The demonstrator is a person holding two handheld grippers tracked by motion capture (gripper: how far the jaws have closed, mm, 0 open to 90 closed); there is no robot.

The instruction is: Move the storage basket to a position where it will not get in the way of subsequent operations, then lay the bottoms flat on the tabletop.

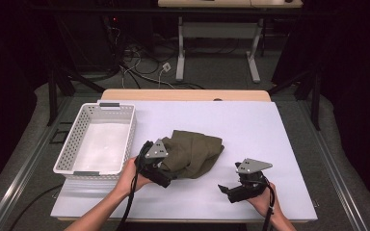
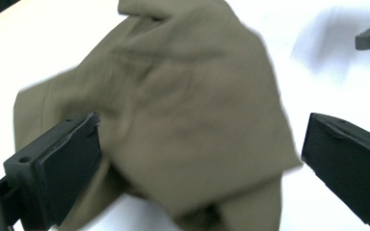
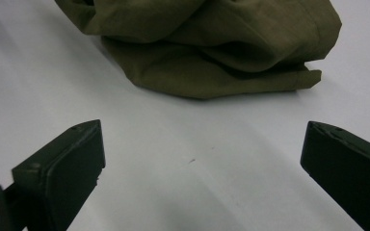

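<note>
Both my grippers — left [image 2: 197, 159], right [image 3: 197, 163] — gape empty; close now and I'd pinch one loose cloth [image 1: 192, 153] layer, unfolding it.

An olive-green cloth [image 1: 195, 153], plain and unpatterned, lies on a white table top [image 1: 250, 130] edged in pale wood at 12 o'clock. At 9 o'clock sits a white basket [image 1: 74, 144] with walls patterned by small holes and grey handles. The left gripper [image 1: 160, 169] and the right gripper [image 1: 231, 188] are black, each topped with a grey plate dotted with holes.
</note>
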